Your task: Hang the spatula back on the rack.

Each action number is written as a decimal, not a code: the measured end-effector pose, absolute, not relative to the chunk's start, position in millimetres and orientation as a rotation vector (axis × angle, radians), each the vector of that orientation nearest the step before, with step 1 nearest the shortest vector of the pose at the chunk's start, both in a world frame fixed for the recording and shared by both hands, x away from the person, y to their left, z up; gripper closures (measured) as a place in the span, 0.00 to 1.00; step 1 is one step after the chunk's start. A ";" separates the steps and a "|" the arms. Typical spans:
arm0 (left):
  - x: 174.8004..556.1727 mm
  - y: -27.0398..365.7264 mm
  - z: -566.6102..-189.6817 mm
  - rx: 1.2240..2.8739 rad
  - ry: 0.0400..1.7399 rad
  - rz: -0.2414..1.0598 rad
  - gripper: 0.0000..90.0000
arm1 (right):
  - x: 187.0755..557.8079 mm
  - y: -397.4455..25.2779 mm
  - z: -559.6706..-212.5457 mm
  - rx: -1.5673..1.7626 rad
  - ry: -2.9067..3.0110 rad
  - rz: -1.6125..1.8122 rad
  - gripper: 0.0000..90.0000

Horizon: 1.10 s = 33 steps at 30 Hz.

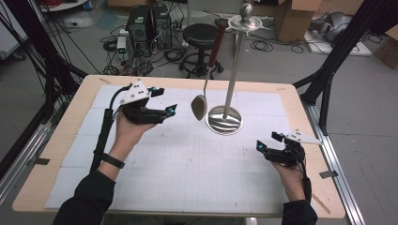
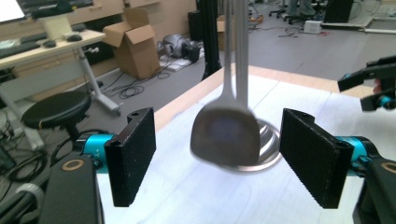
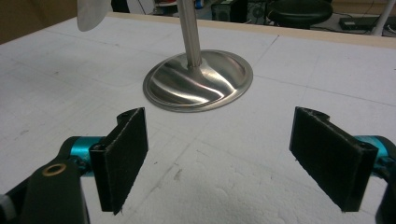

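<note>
Your left tool [image 1: 162, 101] sits raised off the counter [image 1: 187, 159] with its jaws spread wide and nothing between them, and in the left gripper view the two black pads [image 2: 133, 154] frame the spoon [image 2: 226, 133] directly ahead, so you look lined up to close on its bowl or neck. The spoon hangs just beyond the jaws, bowl down and clear of the counter, its dark red handle [image 1: 217, 42] reaching up to the top of the steel stand [image 1: 234, 65]; it hangs there because the stand's upper crosspiece carries it, which leaves the bowl free to swing, and the blur on it in the left gripper view suggests it may be moving slightly. Just behind the spoon, from your left tool's side, stands the pole of the stand on its round polished base [image 1: 225, 120]. Your right tool [image 1: 272, 141] rests low near the counter, well apart from the stand, jaws also gaping and empty; in the right gripper view its pads [image 3: 122, 156] point at the base [image 3: 198, 81], a sensible place to wait if you mean to steady the stand while the left takes the spoon. A stool [image 1: 199, 35] and cardboard boxes [image 1: 293, 18] stand on the floor beyond the counter.
</note>
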<state>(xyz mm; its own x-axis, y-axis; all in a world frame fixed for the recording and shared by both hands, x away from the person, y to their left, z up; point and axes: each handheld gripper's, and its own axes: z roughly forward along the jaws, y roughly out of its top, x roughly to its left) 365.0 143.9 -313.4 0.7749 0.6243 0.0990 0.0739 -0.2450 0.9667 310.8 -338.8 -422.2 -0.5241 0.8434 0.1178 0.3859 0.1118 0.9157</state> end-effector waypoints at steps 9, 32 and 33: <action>340.6 200.9 -333.6 1.758 0.617 0.548 0.27 | 310.9 -337.9 -422.6 1.189 1.964 1.389 0.21; 309.7 271.7 -376.1 1.775 0.708 0.592 0.23 | 310.7 -340.1 -424.3 1.195 1.969 1.373 0.21; 310.3 272.9 -376.7 1.774 0.709 0.597 0.23 | 310.6 -340.1 -424.2 1.196 1.969 1.373 0.21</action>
<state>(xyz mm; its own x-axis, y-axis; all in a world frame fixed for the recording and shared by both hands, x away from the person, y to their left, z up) 310.3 272.9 -376.7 0.6959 0.7162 0.0526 0.1743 -0.2395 0.9551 310.6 -340.1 -424.2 -0.5190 0.8480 0.1070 0.3934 0.1258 0.9107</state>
